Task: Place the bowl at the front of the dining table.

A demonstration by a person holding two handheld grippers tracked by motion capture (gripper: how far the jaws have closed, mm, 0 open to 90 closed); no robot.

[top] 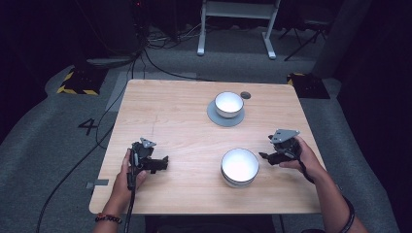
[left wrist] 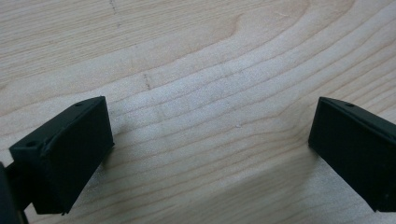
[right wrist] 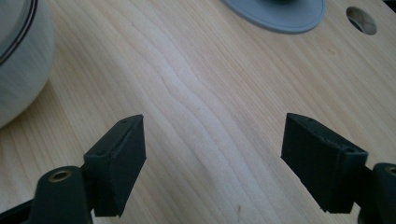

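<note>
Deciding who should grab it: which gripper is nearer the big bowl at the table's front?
Right gripper sits just right of the big bowl; left gripper is farther off, to its left.

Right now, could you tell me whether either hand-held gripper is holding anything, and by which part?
Nothing is held. The left hand-held gripper and the right hand-held gripper both stand open over bare table; the near bowl sits untouched beside the right one.

Far side of table (top: pixel 170 97): small white bowl (top: pixel 229 103) sits on grey saucer (top: pixel 212 115) | dark round hole (top: pixel 246 94) just beside, at back edge | floor: black cables (top: pixel 160 68), white desk frame (top: pixel 235 24), hazard-striped plates (top: pixel 77 82)
</note>
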